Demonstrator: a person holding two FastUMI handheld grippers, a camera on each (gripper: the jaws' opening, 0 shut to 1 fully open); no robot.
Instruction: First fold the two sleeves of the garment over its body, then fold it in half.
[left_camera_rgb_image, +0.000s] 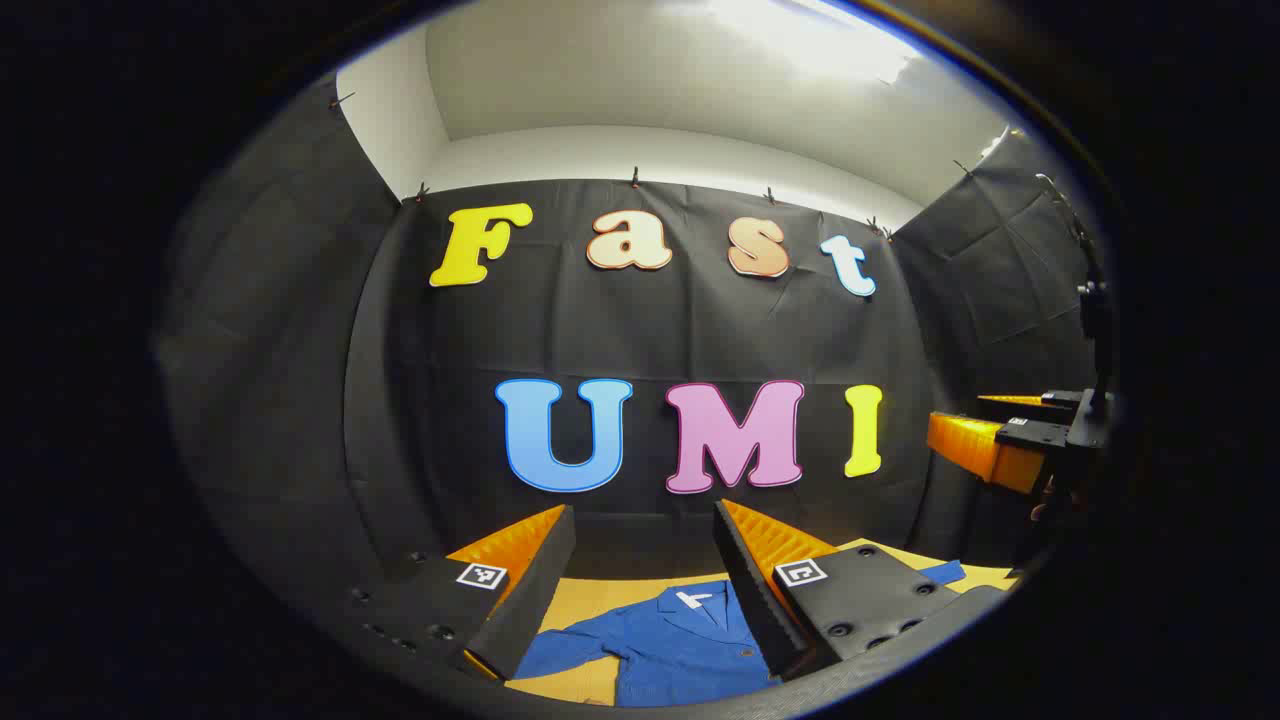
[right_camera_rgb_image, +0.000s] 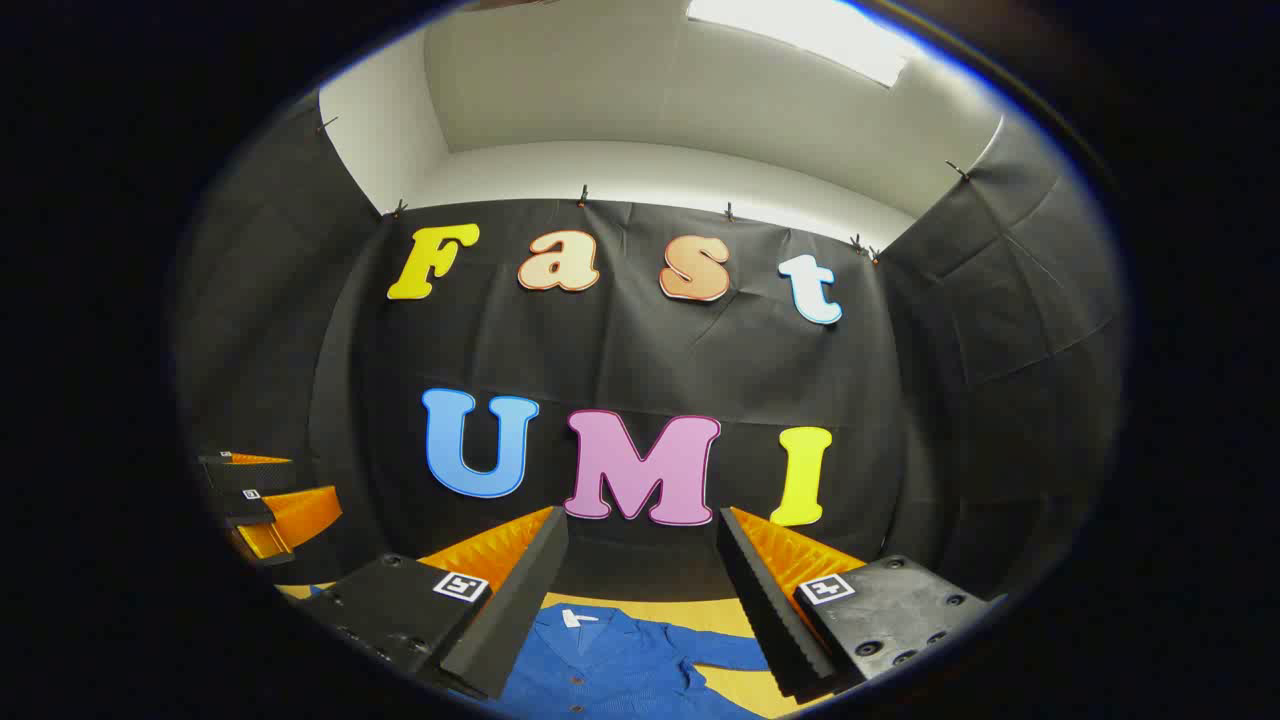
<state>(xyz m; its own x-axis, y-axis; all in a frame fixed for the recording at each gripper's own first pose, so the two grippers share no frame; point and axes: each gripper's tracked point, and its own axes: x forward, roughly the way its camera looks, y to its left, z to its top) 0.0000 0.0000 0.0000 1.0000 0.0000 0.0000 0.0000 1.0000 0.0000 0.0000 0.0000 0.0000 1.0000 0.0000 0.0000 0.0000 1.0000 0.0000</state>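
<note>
The blue garment (left_camera_rgb_image: 665, 640) is lying spread flat on the yellowish bench (left_camera_rgb_image: 590, 600), collar towards the black booth wall (left_camera_rgb_image: 640, 330), and nothing of the task looks done yet. In the left gripper view one sleeve (left_camera_rgb_image: 570, 640) is reaching out sideways from the body, away from the collar (left_camera_rgb_image: 695, 598), and the tip of the other is peeking out past the gripper finger on the far side of the garment. In the right gripper view a sleeve (right_camera_rgb_image: 725, 652) is likewise stretching out from the body across the bench. Neither is lying over the body, as far as these views show, though much of the lower garment is hidden beneath the fingers.

The left gripper (left_camera_rgb_image: 640, 590) is hanging above the garment with its fingers spread wide apart — released, holding nothing. The right gripper (right_camera_rgb_image: 640, 600) is doing the same above the collar end of the garment, fingers parted and empty, with cloth showing in the gap between them. Each gripper is also appearing at the edge of the other's view, level with it and well off to the side of the garment (too small there to add detail).

So I judge the whole job to be ahead: a sleeve folded over the body, then the second, then the garment folded in half. Both grippers are sitting well above the cloth, so a descent to a sleeve end would be needed first.
</note>
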